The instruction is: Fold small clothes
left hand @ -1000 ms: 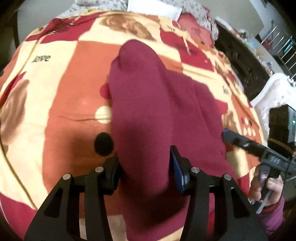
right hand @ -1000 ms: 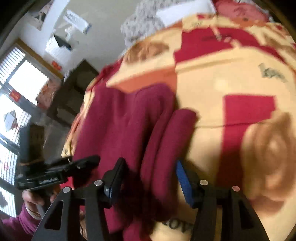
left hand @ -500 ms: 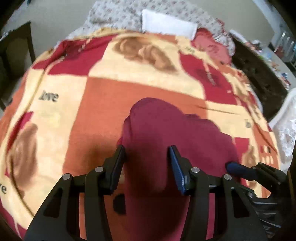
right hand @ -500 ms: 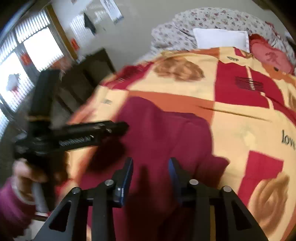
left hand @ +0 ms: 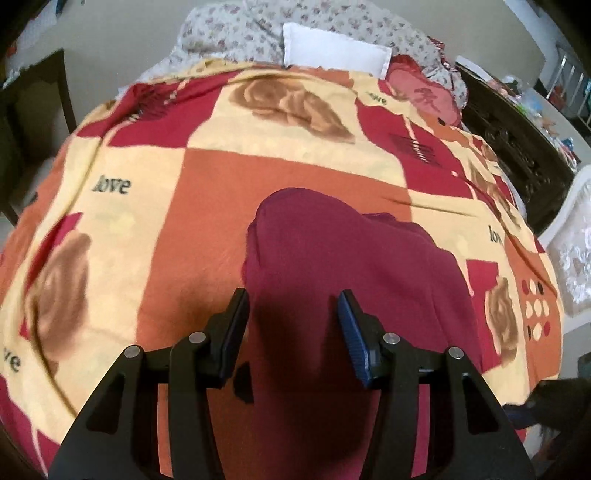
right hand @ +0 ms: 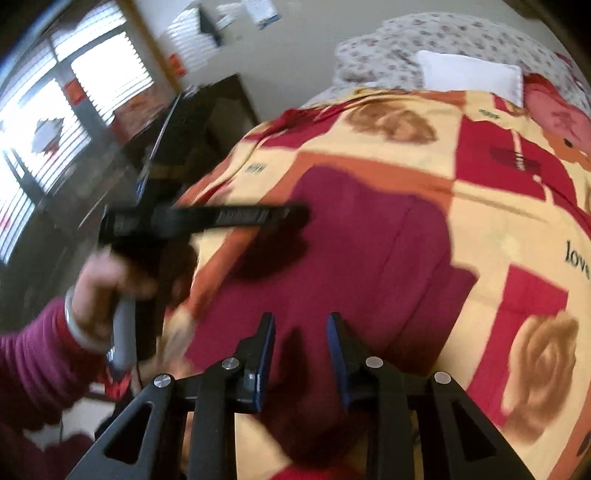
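Note:
A maroon garment (left hand: 351, 258) lies folded lengthwise on the patterned bed blanket (left hand: 258, 177). My left gripper (left hand: 293, 321) hovers over its near left part with jaws apart, throwing a shadow on the cloth and clamping nothing. From the right wrist the same garment (right hand: 369, 240) fills the middle, and the left gripper (right hand: 291, 214) reaches in from the left above it, held by a hand (right hand: 99, 288). My right gripper (right hand: 300, 332) is over the garment's near edge. Its jaws are closing, with maroon cloth showing in the gap and no fold visibly pinched.
A white pillow (left hand: 332, 51) and a floral quilt (left hand: 240, 29) lie at the bed's far end. Dark wooden furniture (left hand: 509, 122) stands along the right side. A bright window (right hand: 37, 110) and a dark cabinet (right hand: 207, 110) are off the bed's left. A purple sleeve (right hand: 33, 354) is at lower left.
A second ago a fold of the garment stood up between the left jaws; it now lies flat and the left gripper has drawn back. The right gripper rolled, moved over the garment and narrowed its jaws.

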Tool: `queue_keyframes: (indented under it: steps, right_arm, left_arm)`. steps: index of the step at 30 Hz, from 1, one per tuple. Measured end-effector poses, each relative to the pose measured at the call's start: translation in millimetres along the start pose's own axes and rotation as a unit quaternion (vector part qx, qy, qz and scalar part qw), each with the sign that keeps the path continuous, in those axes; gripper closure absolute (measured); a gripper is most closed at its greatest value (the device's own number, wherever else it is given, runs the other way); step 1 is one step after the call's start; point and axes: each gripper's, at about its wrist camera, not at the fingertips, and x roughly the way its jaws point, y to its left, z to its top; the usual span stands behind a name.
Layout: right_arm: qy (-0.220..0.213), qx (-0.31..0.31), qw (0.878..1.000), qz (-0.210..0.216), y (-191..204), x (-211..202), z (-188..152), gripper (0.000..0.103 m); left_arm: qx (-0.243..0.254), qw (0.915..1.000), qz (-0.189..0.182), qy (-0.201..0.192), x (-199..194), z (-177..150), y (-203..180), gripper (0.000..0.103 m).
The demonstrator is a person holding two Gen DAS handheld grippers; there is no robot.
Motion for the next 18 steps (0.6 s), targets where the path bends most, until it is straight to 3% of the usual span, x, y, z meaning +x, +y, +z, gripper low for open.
queue_keyframes:
  steps: [2,3,7,10,12,18]
  right_arm:
    - [0.03,-0.013,0.998,-0.046,-2.0,20.6,-16.2,0.075]
    - [0.033,-0.002,0.998,-0.044,-6.3,27.4,-21.8,0.075]
    - [-0.007,0.039,0.999,-0.022,-7.1,4.1,-22.9,0.075]
    - [-0.043,0.045,0.997,-0.039,-4.1,-21.8,-18.0,0.072]
    - [-0.053,0.043,0.995,-0.067,-1.9,-31.1,-15.8,0.051]
    - [-0.085,0.075,0.989,-0.096,1.6,-44.5,-13.3,0.05]
  left_arm:
    - [0.001,0.9999,0.002,-0.01,-8.3,-7.5,-1.9,0.054]
    - [0.002,0.9999,0.004,-0.014,-11.4,-10.7,-2.8,0.054]
    - [0.019,0.9991,0.026,-0.028,-26.6,-27.6,-9.2,0.054]
    - [0.024,0.9982,0.033,-0.044,-39.5,-34.6,-11.7,0.054]
    - [0.021,0.9976,0.036,-0.055,-47.0,-37.1,-13.3,0.053]
    - [0.007,0.9971,0.038,-0.066,-61.3,-46.2,-11.7,0.053]
